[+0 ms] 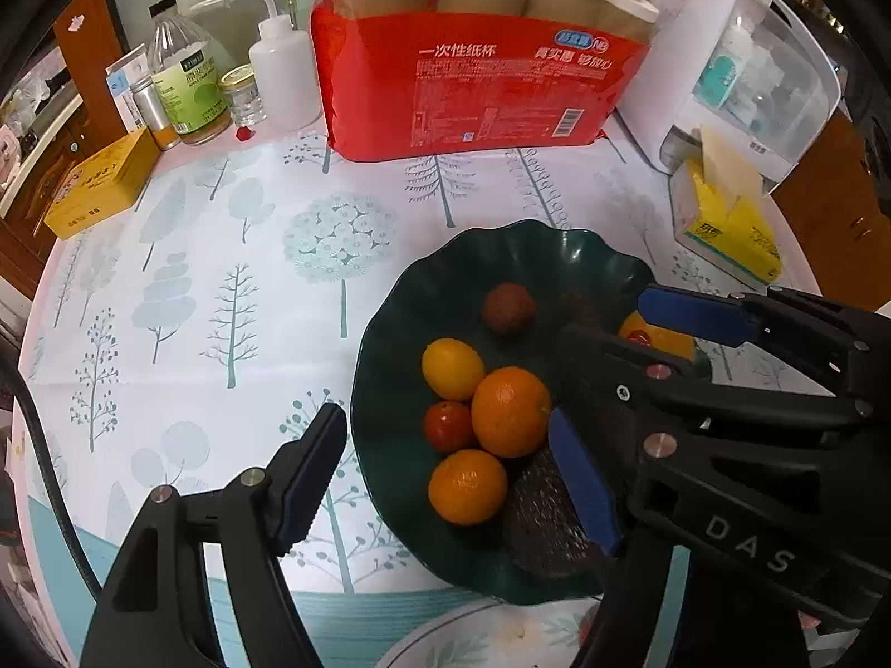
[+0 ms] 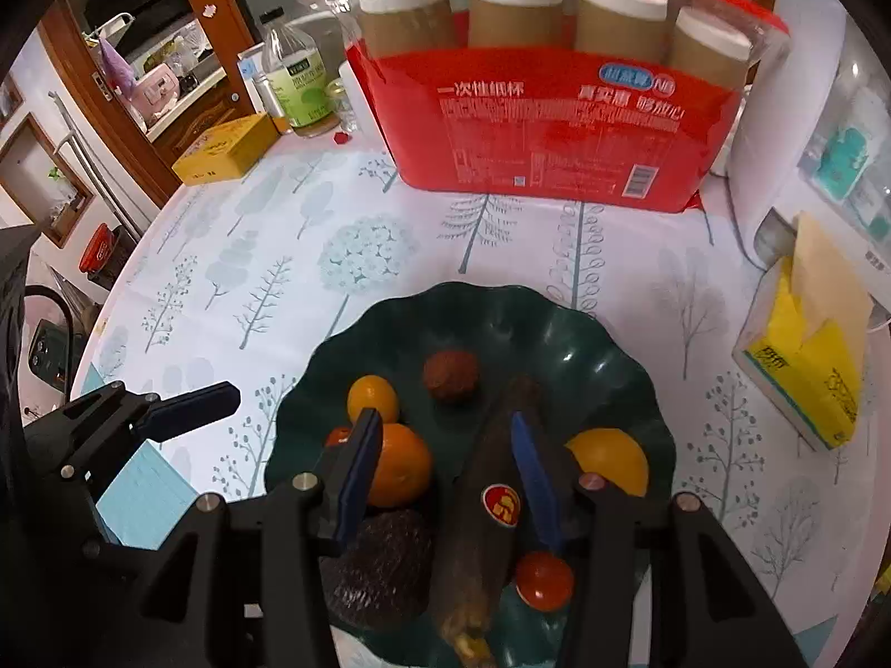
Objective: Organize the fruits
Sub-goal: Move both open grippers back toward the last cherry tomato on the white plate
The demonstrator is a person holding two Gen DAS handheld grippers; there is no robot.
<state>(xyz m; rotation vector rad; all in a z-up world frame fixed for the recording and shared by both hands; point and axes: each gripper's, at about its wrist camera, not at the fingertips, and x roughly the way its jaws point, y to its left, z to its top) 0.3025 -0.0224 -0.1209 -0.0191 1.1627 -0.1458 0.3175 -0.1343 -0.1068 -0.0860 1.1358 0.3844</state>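
A dark green wavy plate (image 1: 501,256) (image 2: 584,334) holds several fruits: two oranges (image 1: 509,411), a yellow lemon (image 1: 452,368), a brown round fruit (image 1: 508,309) (image 2: 450,376), a small red fruit (image 1: 447,426), a dark textured avocado (image 1: 548,517) (image 2: 384,562), a blackened banana (image 2: 490,479) with a red sticker, a yellow fruit (image 2: 610,459) and a red tomato (image 2: 544,580). My left gripper (image 1: 445,479) is open over the plate's left part. My right gripper (image 2: 445,473) is open, its fingers astride the banana, just above it.
A red pack of paper cups (image 1: 473,83) (image 2: 557,122) stands behind the plate. A yellow tissue box (image 1: 724,222) (image 2: 802,367) and a white appliance (image 1: 740,67) are at the right. Bottles (image 1: 189,83) and a yellow box (image 1: 100,181) sit at the far left. A patterned plate rim (image 1: 473,634) lies nearest.
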